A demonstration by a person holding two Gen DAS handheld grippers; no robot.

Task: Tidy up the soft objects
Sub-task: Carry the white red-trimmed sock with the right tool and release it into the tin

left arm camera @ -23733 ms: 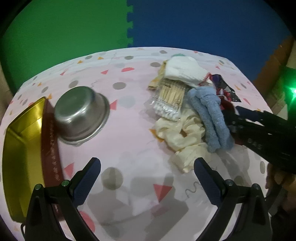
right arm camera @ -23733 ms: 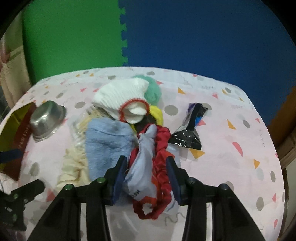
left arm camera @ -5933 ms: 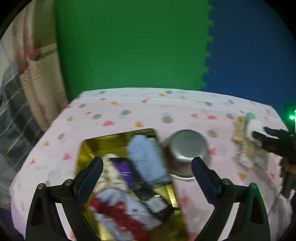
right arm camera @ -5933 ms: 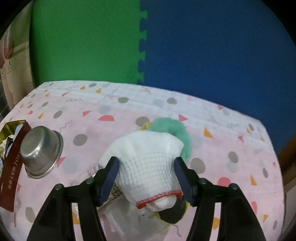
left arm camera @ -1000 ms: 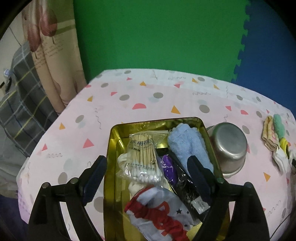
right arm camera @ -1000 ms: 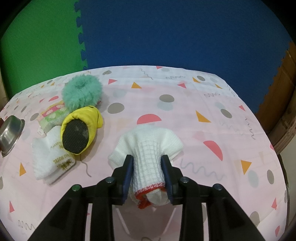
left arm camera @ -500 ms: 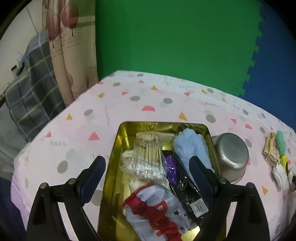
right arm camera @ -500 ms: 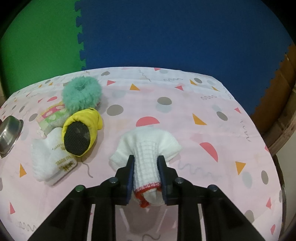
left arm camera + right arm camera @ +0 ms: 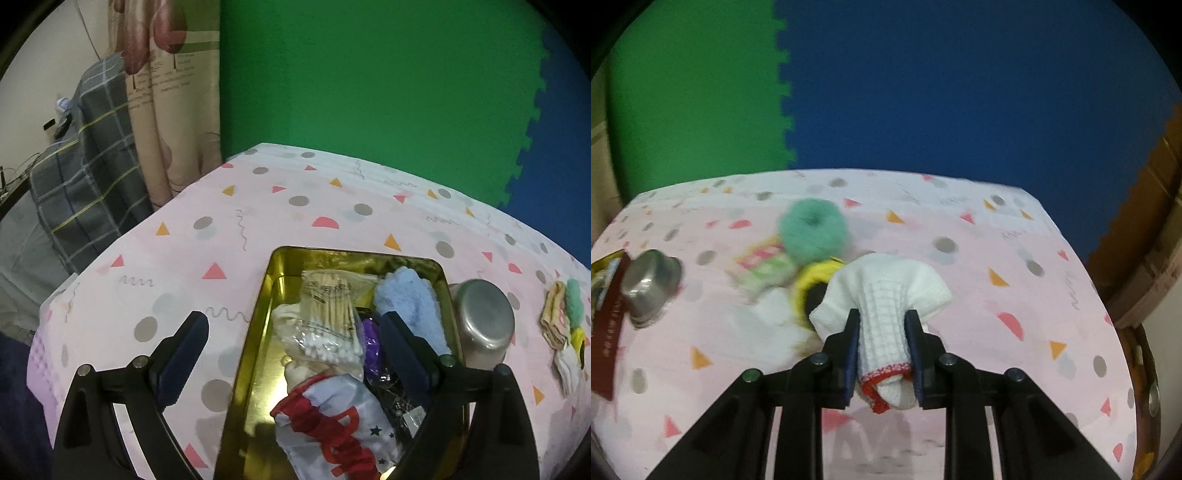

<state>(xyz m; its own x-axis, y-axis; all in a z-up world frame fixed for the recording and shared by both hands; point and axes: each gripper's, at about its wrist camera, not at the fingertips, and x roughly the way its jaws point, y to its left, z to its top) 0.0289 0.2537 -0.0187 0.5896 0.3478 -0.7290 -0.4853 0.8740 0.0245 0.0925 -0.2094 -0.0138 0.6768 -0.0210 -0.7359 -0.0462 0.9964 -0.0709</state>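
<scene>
Right gripper (image 9: 881, 332) clamped on white knit sock (image 9: 886, 306), red-trimmed cuff hanging toward camera, toe end bulging past fingertips, lifted off pink tablecloth (image 9: 1015, 288). Just beyond sock: yellow item (image 9: 816, 277), fluffy green scrunchie (image 9: 812, 229), all blurry. Steel bowl (image 9: 650, 282) far left of sock.

Left gripper (image 9: 291, 328) spread wide, holding nothing, hovering over gold tin (image 9: 258, 350). Inside tin: cotton swab bag (image 9: 328, 325), light blue sock (image 9: 410, 299), red-and-white pouch (image 9: 332, 424). Bowl touching tin's right side.

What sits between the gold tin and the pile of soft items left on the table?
The upturned steel bowl, right beside the gold tin, with bare cloth between it and the pile; left wrist view.
</scene>
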